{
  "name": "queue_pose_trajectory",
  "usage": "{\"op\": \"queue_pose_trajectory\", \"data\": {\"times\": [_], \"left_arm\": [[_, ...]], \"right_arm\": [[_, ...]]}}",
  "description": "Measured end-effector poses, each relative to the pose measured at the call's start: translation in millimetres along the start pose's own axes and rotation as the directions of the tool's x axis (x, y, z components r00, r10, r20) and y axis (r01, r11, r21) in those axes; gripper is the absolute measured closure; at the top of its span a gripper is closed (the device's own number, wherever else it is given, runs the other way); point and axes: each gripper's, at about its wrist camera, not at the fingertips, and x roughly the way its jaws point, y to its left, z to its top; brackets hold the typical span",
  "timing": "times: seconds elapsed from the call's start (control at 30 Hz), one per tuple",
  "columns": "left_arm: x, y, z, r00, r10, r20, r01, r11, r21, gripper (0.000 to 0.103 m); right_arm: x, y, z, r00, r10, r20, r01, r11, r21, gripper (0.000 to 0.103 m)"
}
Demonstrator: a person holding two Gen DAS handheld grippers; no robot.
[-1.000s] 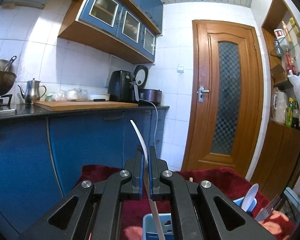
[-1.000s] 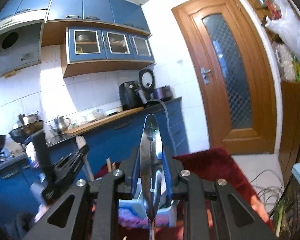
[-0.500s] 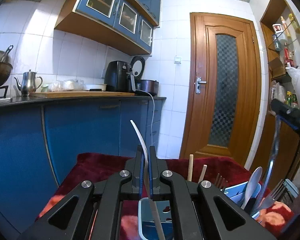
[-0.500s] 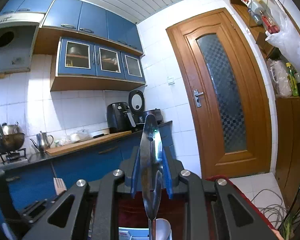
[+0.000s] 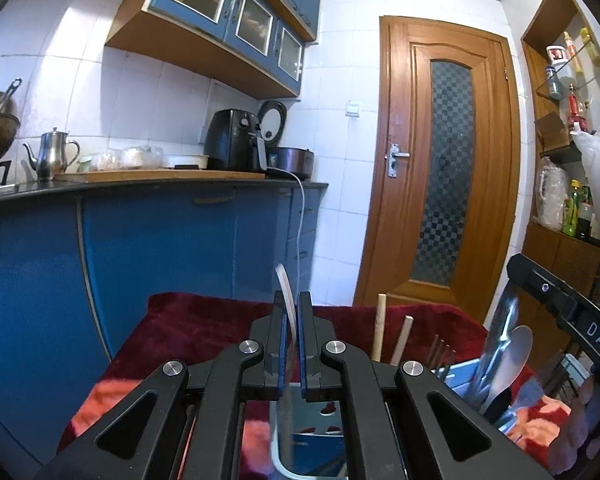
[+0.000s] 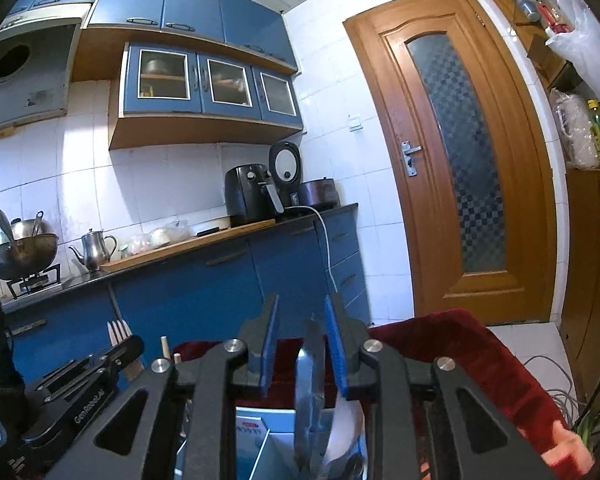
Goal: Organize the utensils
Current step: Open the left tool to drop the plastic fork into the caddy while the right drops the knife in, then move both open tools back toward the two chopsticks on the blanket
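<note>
My left gripper (image 5: 293, 300) is shut on a thin white plastic fork (image 5: 285, 292), which stands upright and edge-on between the pads. Its tines (image 6: 118, 330) show above that gripper in the right wrist view. Below it is a blue and white utensil holder (image 5: 312, 432). My right gripper (image 6: 302, 300) hangs over the holder (image 6: 260, 428) and its jaws are opening. A shiny metal utensil (image 6: 310, 376) stands between them, leaning near the right pad with a gap on its left. Its lower end is inside the holder beside a white spoon (image 6: 346, 428).
The holder stands on a dark red cloth (image 5: 204, 320). Wooden chopsticks (image 5: 380, 328), dark fork tines (image 5: 442, 350) and a white spoon (image 5: 516, 352) stick out of it. Blue cabinets (image 5: 160, 256) lie behind, a wooden door (image 5: 444, 168) to the right.
The right gripper's jaws have parted and the metal utensil has sunk lower between them. That gripper has come in over the holder. The left gripper still grips the fork.
</note>
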Motion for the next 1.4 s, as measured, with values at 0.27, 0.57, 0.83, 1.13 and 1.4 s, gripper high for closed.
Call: {"op": "queue_pose_trajectory", "data": {"times": [0.27, 0.57, 0.83, 1.13, 1.4], "left_arm": [[-6, -7, 5, 1.0, -0.026, -0.011, 0.026, 1.0, 0.01, 0.085], [-29, -12, 15, 0.996, -0.032, -0.078, 0.031, 0.999, -0.005, 0.085], [-74, -14, 21, 0.997, -0.021, -0.073, 0.021, 1.0, 0.006, 0.085], [-119, -3, 20, 0.993, -0.022, -0.116, 0.019, 0.999, -0.034, 0.085], [-154, -4, 8, 0.987, -0.009, -0.158, 0.006, 1.0, -0.015, 0.085]], "right_arm": [[-13, 4, 9, 0.999, 0.041, 0.012, -0.041, 0.999, 0.01, 0.066], [-46, 4, 24, 0.996, 0.089, -0.022, -0.087, 0.994, 0.065, 0.066], [-77, 5, 26, 0.992, 0.086, -0.091, -0.076, 0.992, 0.103, 0.066], [-109, 6, 13, 0.984, 0.062, -0.17, -0.04, 0.991, 0.126, 0.066], [-143, 2, 4, 0.972, 0.048, -0.23, -0.016, 0.991, 0.135, 0.066]]}}
